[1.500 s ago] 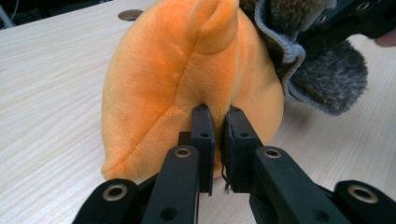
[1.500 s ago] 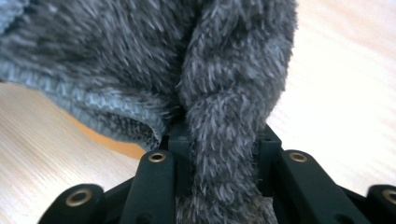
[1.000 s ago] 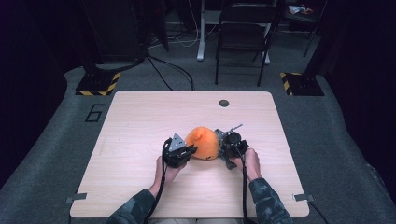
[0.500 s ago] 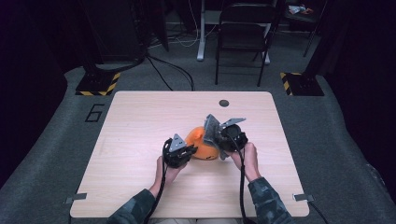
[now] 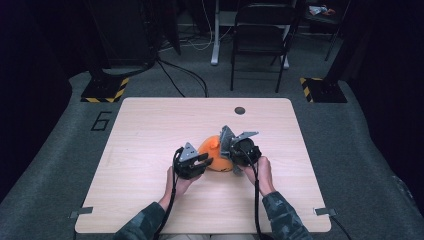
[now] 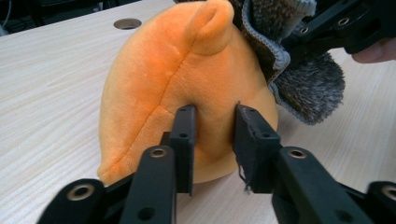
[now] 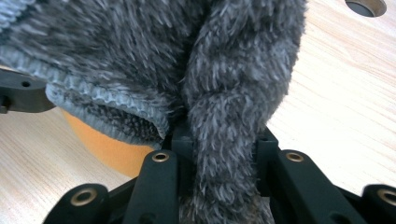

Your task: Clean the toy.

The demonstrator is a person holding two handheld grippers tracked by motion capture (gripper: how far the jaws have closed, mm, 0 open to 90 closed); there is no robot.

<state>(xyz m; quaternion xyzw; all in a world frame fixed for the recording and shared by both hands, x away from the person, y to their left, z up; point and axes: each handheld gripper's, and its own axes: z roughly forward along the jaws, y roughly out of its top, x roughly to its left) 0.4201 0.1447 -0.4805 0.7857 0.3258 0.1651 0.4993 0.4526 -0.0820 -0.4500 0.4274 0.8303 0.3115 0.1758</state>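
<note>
An orange plush toy (image 5: 212, 150) sits mid-table, its rounded body and small ear (image 6: 212, 23) close up in the left gripper view. My left gripper (image 5: 199, 163) is at its near-left side, jaws shut on a fold of the plush (image 6: 215, 135). A grey fuzzy knitted cloth (image 6: 303, 84) drapes against the toy's upper right side. My right gripper (image 5: 234, 149) is shut on this cloth (image 7: 219, 140), which bunches between its jaws and hangs over the orange plush (image 7: 107, 149).
The pale wooden table (image 5: 150, 125) has a round cable hole (image 5: 240, 110) near its far edge. A chair (image 5: 260, 45) and cables stand on the floor beyond. Bare tabletop lies to the left and right of the hands.
My right gripper has lifted the grey cloth from the toy's right side up and inward against the toy's top. My left gripper has stayed on the plush.
</note>
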